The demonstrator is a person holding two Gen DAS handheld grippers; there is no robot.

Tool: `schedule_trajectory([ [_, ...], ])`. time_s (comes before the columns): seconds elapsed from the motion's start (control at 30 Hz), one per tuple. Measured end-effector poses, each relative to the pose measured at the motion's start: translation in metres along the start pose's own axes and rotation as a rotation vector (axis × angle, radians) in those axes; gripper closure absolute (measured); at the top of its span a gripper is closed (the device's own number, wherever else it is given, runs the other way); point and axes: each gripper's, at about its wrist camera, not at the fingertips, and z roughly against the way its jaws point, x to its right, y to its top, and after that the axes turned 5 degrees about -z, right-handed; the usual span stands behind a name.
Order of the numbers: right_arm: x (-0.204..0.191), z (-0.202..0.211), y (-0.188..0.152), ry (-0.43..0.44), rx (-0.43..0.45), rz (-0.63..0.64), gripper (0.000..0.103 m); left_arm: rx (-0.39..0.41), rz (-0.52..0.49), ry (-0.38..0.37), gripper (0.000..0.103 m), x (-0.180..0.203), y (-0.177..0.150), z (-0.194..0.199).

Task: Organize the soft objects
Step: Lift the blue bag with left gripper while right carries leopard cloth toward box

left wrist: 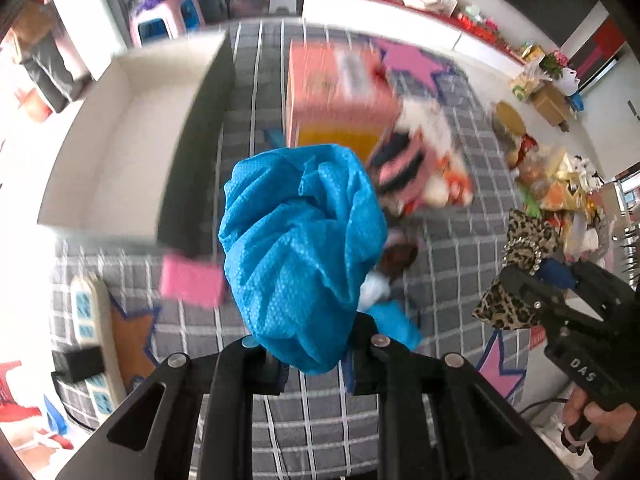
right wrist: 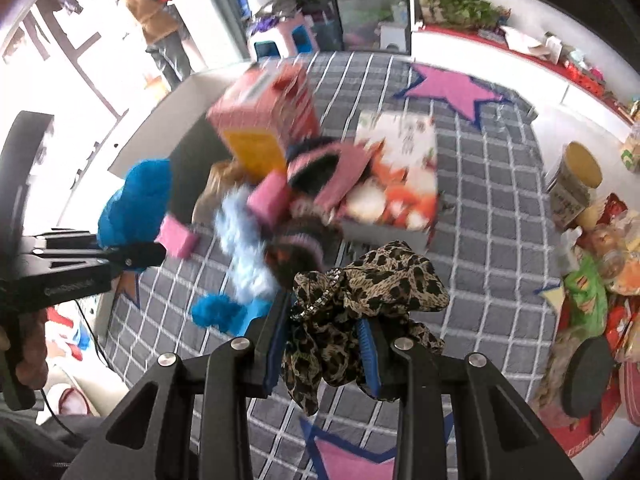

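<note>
Above checked grey bedding (left wrist: 452,240), left fingers (left wrist: 312,364) pinching bunched blue cloth (left wrist: 296,248), right fingers (right wrist: 324,344) pinching leopard scarf (right wrist: 372,280), either liable to slip from shallow grips.

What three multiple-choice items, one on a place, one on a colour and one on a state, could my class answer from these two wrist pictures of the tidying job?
1. Where does the open white box lie in the left wrist view?
A. upper left of the held cloth
B. at the right edge
C. under the gripper

2. What colour is the cloth in the left gripper?
A. red
B. blue
C. yellow

3. What is the state of the right gripper?
A. open and empty
B. shut on the leopard-print fabric
C. shut on a pink sponge

Answers:
1 A: the box fills the upper left, and the cloth hangs at centre.
2 B: the bunched cloth is bright blue.
3 B: the spotted fabric is pinched between its two fingers.
</note>
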Motion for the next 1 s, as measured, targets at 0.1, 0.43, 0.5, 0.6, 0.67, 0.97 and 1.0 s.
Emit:
schedule_trajectory([
  [0.1,0.009,0.005,0.017,-0.006,0.034,-0.006,0.069,0.028,0.000,0.034,0.082,0.009,0.028,0.010],
  [0.43,0.048,0.006,0.091,-0.038,0.087,-0.091,0.069,0.071,-0.030,0.055,0.082,0.023,0.104,0.017],
  [0.5,0.045,0.008,0.103,-0.045,0.104,-0.094,0.069,0.078,-0.046,0.048,0.081,0.020,0.111,0.018],
  [0.6,0.035,0.012,0.113,-0.064,0.118,-0.088,0.069,0.072,-0.054,0.042,0.082,0.012,0.118,0.018],
  [0.67,0.027,0.014,0.117,-0.072,0.124,-0.092,0.069,0.070,-0.065,0.040,0.082,0.007,0.121,0.016],
  [0.97,-0.015,0.010,0.125,-0.132,0.097,-0.048,0.069,0.078,-0.075,0.027,0.082,-0.020,0.133,0.017],
  [1.0,-0.022,0.010,0.127,-0.137,0.093,-0.033,0.069,0.078,-0.069,0.023,0.082,-0.024,0.134,0.017],
])
